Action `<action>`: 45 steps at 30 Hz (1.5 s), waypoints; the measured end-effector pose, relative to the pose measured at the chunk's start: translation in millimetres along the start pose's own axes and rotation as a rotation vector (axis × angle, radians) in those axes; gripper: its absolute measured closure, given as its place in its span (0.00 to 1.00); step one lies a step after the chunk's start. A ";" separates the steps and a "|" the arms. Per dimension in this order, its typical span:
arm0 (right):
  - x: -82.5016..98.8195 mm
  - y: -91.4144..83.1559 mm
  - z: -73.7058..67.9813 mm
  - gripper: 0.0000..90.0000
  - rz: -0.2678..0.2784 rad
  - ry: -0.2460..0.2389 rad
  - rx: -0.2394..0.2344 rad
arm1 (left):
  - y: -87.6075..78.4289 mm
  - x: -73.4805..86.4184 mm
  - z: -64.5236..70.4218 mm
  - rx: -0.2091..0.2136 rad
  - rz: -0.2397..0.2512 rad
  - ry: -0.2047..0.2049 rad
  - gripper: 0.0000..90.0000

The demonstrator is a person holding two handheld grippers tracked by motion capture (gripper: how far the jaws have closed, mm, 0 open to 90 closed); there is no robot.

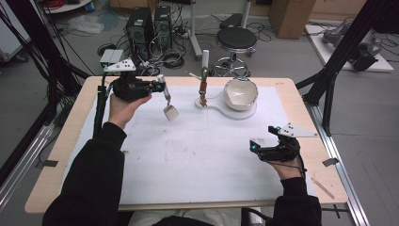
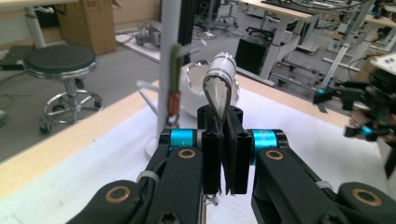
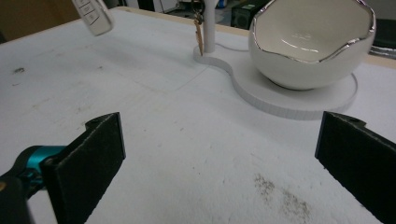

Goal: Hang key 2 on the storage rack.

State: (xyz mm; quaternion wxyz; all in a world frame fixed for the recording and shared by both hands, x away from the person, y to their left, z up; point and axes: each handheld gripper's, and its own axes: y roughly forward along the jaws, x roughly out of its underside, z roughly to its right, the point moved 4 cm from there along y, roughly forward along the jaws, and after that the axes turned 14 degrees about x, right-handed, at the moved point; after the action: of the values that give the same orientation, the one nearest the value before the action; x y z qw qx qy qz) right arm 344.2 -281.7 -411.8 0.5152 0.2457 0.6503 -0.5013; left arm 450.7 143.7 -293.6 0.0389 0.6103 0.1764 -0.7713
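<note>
The left gripper (image 1: 162, 89) is clamped on a thin loop, from which a white key fob (image 1: 171, 113) dangles above the white mat (image 1: 197, 155), near its far edge. The right gripper (image 1: 259, 145) rests wide apart over bare mat. Beyond stand a post (image 1: 204, 70) with what may be a hanging key and an eggshell bowl (image 1: 241, 93).

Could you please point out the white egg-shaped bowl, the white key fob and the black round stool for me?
White silver-rimmed egg-shaped bowl (image 3: 308, 51): right gripper view, inner wall.
White key fob hanging from the left gripper (image 1: 171, 113): high view, its face.
Black round stool (image 2: 60, 60): left gripper view, seat top.
</note>
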 end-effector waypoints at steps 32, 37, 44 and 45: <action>30.8 -18.5 3.0 0.01 -0.006 0.035 0.064 | 45.8 -48.3 -64.2 -0.188 0.010 -0.035 0.96; 33.4 -17.3 2.6 0.01 -0.016 0.036 0.056 | 55.4 -49.9 -69.2 -0.214 0.025 -0.047 0.96; 36.5 -12.7 2.1 0.01 -0.024 0.028 0.052 | 70.4 -53.7 -71.1 -0.264 0.022 -0.028 0.96; 36.8 -12.7 2.0 0.01 -0.027 0.033 0.052 | 72.0 -55.3 -71.1 -0.267 0.021 -0.024 0.96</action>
State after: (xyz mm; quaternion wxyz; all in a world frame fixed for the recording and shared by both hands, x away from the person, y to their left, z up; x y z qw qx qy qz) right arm 321.5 -295.6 -440.4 0.4910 0.2584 0.6488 -0.5209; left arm 550.5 90.6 -270.6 0.1300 0.5921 0.2706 -0.7478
